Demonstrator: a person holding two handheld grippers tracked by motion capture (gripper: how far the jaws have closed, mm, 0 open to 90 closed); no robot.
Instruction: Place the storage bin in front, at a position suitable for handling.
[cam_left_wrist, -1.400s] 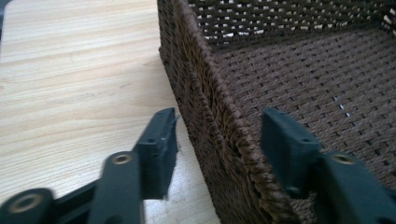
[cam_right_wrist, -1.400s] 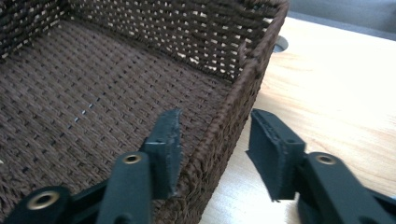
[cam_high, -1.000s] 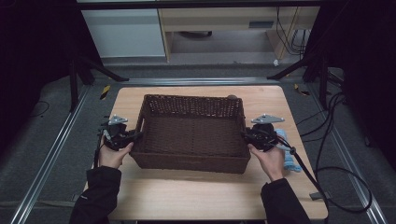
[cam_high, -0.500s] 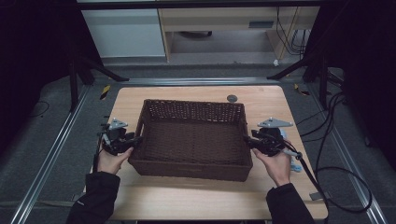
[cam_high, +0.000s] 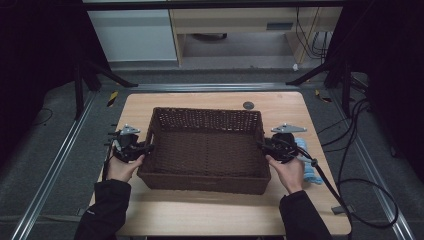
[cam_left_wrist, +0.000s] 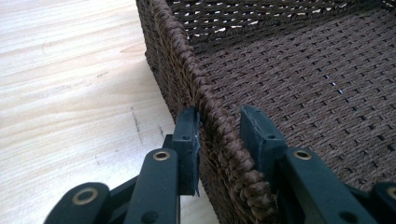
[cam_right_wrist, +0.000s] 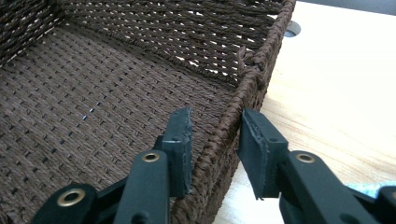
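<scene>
basket: brown wicker basket (cam_high: 205, 112), nothing in it, sits flat in the middle of the table (cam_high: 210, 215), long sides running across, near wall towards the person.

left tool: left tool (cam_high: 145, 148) straddles the rim of the basket's left short wall, one pad outside and one inside. The jaws have just been closing with the rim between them. In the left gripper view the outer pad sits on the weave and the inner one looks a sliver off it, so it reads as loose, not clamped yet.

right tool: right tool (cam_high: 264, 147) mirrors that on the right short wall. Its jaws have also just been closing around the rim. The outer pad looks against the braid and the inner pad shows a gap, so no real pinch here either.

why both ends: the basket's wide and floppy-ish, so one tool would probably just tip it. Taking opposite walls at about mid-length should keep it level for a lift or slide.

why the rim: the thick braided edge is the only bit jaws can bite, since the walls are too tall and flat.

hands: left hand (cam_high: 122, 167) and right hand (cam_high: 289, 172) are low at the table's edges, tools pointing inward.

extras: blue cloth (cam_high: 309, 170) just beside the right hand, well out of the way.

next, probably: squeeze fully, then move.
</scene>
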